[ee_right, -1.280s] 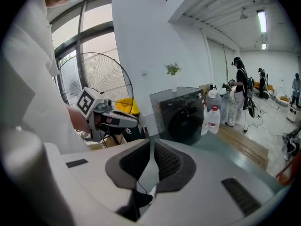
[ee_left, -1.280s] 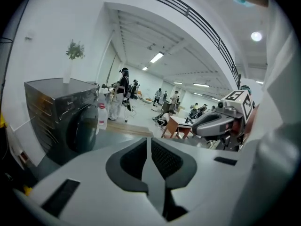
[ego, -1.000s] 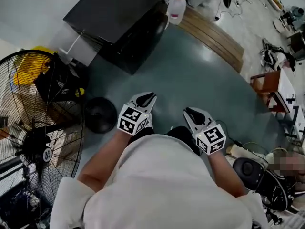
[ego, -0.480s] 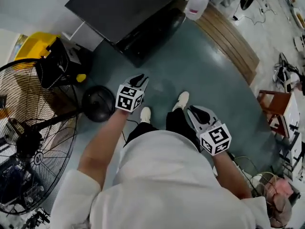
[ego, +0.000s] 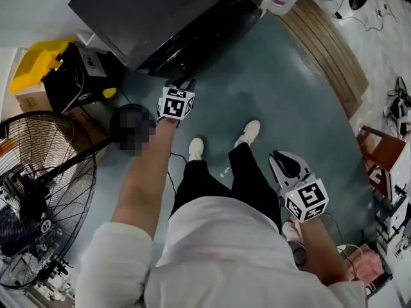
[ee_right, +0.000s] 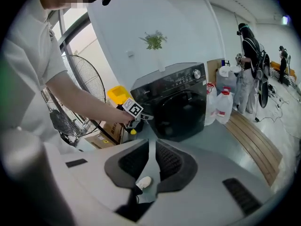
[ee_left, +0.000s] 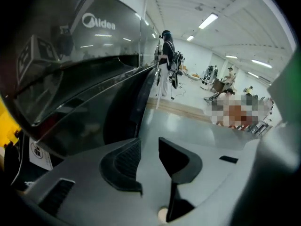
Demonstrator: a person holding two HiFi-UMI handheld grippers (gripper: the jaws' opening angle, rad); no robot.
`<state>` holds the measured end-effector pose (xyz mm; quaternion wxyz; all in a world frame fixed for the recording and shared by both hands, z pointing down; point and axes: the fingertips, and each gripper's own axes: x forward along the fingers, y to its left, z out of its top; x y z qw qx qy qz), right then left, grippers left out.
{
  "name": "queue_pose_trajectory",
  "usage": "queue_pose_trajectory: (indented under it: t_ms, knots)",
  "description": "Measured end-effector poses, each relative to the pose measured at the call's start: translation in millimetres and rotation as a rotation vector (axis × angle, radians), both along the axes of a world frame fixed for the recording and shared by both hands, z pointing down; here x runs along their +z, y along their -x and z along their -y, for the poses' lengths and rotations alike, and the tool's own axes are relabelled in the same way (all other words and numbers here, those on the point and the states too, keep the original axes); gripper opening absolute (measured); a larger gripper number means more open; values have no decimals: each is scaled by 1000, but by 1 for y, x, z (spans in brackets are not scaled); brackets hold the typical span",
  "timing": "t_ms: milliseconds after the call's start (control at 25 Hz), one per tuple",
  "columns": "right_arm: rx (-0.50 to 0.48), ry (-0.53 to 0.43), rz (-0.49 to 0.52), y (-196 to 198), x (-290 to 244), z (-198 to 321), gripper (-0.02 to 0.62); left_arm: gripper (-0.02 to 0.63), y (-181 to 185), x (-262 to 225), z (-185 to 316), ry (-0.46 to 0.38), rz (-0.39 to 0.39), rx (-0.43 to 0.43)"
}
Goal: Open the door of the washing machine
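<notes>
Left tongs (ego: 182, 85) reached out low and pointed down at the front of the washing machine (ego: 154, 18). In the left gripper view the tongs (ee_left: 149, 157) stood spread, having just been opening, with only bare floor between the pads. The dark, curved door (ee_left: 89, 98) filled the space just ahead of and above the tips. Whether the tips touched it could not be told. Right tongs (ego: 286, 164) hung back beside the person's leg, well apart from the machine. In the right gripper view the tongs (ee_right: 151, 161) were drawn close together, a thin slit between them and nothing in it. The washing machine (ee_right: 171, 98) stood far ahead of them, its round door (ee_right: 181, 112) looking closed, and the left tongs (ee_right: 141, 117) were just at its lower left corner. White jugs (ee_right: 222, 105) sat on the floor beyond the right tongs, against the machine's far side. A standing fan (ego: 38, 185) and a yellow box (ego: 38, 63) lay off to the left of the left tongs.
</notes>
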<state>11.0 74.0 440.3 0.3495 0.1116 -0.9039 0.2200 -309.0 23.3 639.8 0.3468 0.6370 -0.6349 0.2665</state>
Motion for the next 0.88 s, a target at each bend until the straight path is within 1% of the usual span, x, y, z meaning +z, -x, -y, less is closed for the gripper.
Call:
queue_pose_trajectory:
  t_ms: [80,200,400,520,640,760,880]
  knots:
    - [-1,13,-12,0,7,3,55,121,9,14,10,21,26,8]
    - [2,33,-28,-1,13,5,55,124,21,29,23,38,49,-3]
    - [16,65,-55,-15,23,6,55,123,22,50,32,81,68,9]
    - [31,79,-64,-21,28,10,55,121,22,53,40,81,76,3]
    - [45,83,-63,-21,30,11,54,104,22,54,43,77,100,4]
    - [55,86,-57,-20,33,13,52,103,21,55,43,78,98,-1]
    - [65,88,-53,-19,34,14,49,95,18,55,43,75,105,22]
